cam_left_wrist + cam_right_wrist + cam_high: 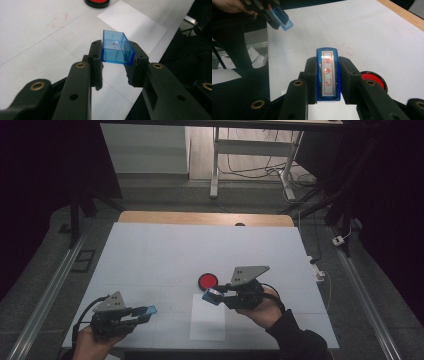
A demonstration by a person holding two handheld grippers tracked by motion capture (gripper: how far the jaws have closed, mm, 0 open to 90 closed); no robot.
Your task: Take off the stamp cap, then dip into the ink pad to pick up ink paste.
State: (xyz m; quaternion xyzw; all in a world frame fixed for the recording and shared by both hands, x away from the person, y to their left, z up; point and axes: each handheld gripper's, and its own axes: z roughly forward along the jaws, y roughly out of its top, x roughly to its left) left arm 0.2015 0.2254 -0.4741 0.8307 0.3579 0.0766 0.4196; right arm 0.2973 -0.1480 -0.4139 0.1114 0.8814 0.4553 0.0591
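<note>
Black jaws of the right gripper (328, 75) are closed on a blue stamp (328, 75), its white label with red characters facing up. It hangs above the counter (150, 255), just over the near edge of the white paper (207, 317), with the red ink pad (207, 280) just beyond. The left gripper (115, 62) is clamped on the stamp's clear blue cap (116, 48), hollow side outward, well apart from the stamp toward the counter's left front corner.

Judging from this, the work is inking and pressing the stamp, or capping it again.

Risks as I read them:
- The stamp is pinched only by its narrow sides; pressing down hard could make it twist or slide between the pads and smear the print.
- A tilted stamp would ink or print unevenly.
- The paper lies loose, so a sticky stamp may lift or drag it.
- The cap is thin plastic held near one end; squeezing could crack it, and a slight misalignment would jam it against the stamp.
- The pad is light and could skid when pressed off-centre.
</note>
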